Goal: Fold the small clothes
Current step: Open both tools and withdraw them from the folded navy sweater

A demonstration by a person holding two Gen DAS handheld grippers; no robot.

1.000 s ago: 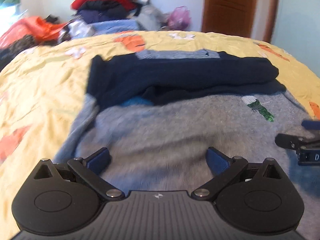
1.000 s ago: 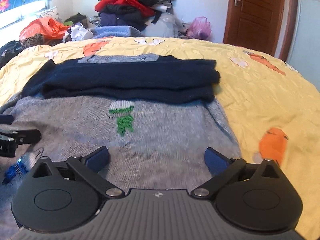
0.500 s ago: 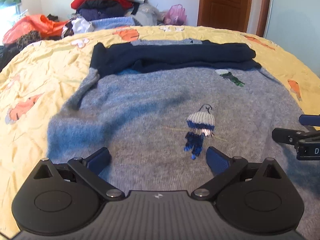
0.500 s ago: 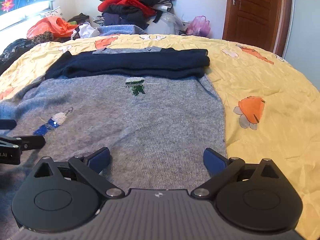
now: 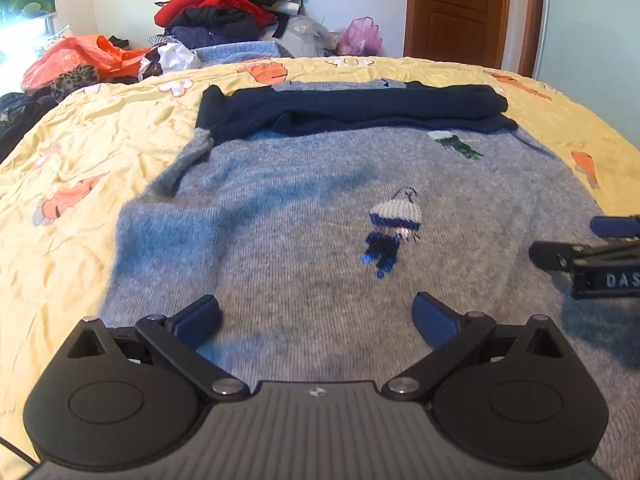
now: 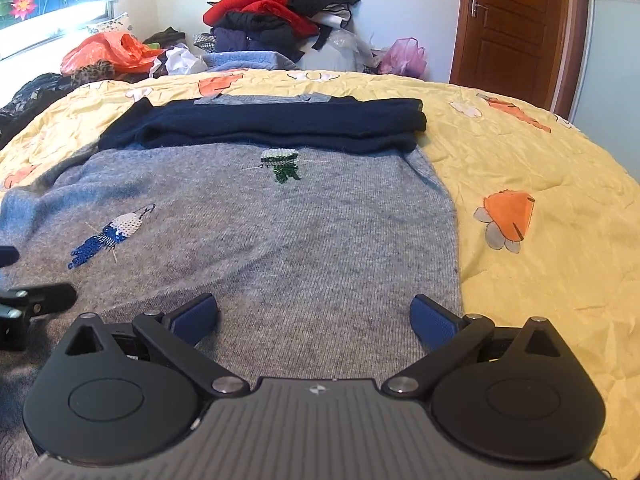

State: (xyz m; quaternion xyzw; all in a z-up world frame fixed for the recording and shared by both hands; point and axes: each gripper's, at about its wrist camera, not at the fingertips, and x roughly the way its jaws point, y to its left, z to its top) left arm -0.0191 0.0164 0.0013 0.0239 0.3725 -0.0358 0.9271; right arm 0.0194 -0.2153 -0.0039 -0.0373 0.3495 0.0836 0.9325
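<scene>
- Grey sweater (image 6: 304,240) spread flat on the yellow bedspread (image 6: 540,240), dark sleeves (image 6: 272,126) folded across the far end.
- Right claw (image 6: 314,316) widening, empty, near the sweater's right edge.
- Left claw (image 5: 316,316) released, empty, near the left edge.
- Long axis straight ahead.

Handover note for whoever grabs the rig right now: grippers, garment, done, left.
Left gripper: open, nothing between the jaws, over the near part of the grey sweater.
Right gripper: jaws opening wide, nothing between them, over the sweater near its right edge.
Sweater lies flat on the yellow bedspread, with its navy sleeves folded across the far end.
Done: sleeves folded in.
Left: probably take the near hem with both grippers and fold the body up toward the sleeves.
</scene>
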